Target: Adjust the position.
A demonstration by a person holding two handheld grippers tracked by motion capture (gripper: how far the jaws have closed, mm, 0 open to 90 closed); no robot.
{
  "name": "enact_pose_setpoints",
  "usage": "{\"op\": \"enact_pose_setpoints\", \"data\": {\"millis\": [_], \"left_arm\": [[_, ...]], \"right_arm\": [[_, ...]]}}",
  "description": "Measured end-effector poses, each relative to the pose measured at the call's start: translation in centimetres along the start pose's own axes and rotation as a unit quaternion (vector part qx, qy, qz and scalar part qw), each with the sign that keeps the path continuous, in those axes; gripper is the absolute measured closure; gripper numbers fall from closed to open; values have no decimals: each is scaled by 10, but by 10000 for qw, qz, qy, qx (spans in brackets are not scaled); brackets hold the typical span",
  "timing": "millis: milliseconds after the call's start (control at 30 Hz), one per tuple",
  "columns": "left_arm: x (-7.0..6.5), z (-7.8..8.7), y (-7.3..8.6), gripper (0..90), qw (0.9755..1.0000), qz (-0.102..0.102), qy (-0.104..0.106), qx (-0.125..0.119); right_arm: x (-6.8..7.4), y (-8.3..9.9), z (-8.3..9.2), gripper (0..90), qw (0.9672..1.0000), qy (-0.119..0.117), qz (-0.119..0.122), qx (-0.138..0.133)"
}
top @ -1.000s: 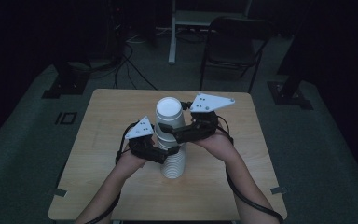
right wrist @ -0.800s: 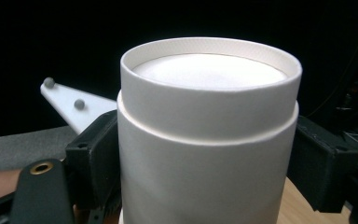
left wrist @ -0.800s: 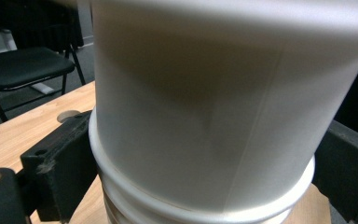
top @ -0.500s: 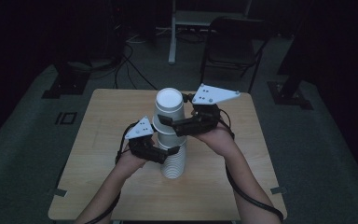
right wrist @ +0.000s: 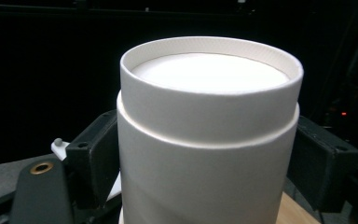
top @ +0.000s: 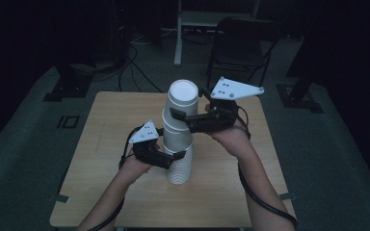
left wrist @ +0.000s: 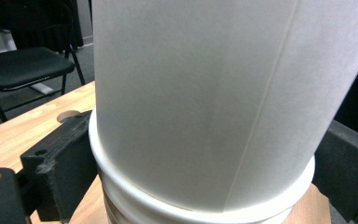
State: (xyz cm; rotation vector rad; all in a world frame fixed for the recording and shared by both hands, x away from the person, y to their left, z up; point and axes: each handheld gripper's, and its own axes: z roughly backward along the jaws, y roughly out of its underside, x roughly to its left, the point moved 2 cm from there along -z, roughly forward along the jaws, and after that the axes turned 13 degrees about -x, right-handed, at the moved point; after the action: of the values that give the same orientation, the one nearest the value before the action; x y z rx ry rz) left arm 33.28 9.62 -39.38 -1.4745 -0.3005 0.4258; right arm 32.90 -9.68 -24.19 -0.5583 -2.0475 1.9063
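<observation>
The inverted cup stack (top: 178, 139) stands upright at mid-table (top: 101, 125). My left gripper (top: 171, 158) pinches the lower stack near its rims, while my right gripper (top: 183, 118) pinches the upper cups (right wrist: 209, 135), both jaw pairs pressed against white walls. A chair (top: 241, 43) stands far behind.

A white paper cup (left wrist: 205, 93) is seen nested in the rims of a cup stack (left wrist: 205, 205), which is clamped between two black jaws; a chair (left wrist: 23, 70) is seen behind.

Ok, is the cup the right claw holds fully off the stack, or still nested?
Still nested. In the high view the tall white paper cup in the right claw overlaps the white cup stack, with no gap between them.
</observation>
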Motion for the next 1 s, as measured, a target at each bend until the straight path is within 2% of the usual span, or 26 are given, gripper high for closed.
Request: {"op": "enact_pose_setpoints", "data": {"millis": [333,467,600,800,1000], "left_arm": [[0,0,0,51,10000,2,9,18],[0,0,0,51,10000,-2,-1,7],[0,0,0,51,10000,1,-1,6],[0,0,0,51,10000,-9,0,-5],[0,0,0,50,10000,-8,4,-16]], "right_arm": [[-12,-5,29,193,9997,260,-11,34],[-14,-5,38,193,9994,339,52,49],[-20,-5,54,193,9988,478,52,31],[-25,6,73,194,9977,672,67,75],[-30,24,86,194,9967,795,-3,159]]}}
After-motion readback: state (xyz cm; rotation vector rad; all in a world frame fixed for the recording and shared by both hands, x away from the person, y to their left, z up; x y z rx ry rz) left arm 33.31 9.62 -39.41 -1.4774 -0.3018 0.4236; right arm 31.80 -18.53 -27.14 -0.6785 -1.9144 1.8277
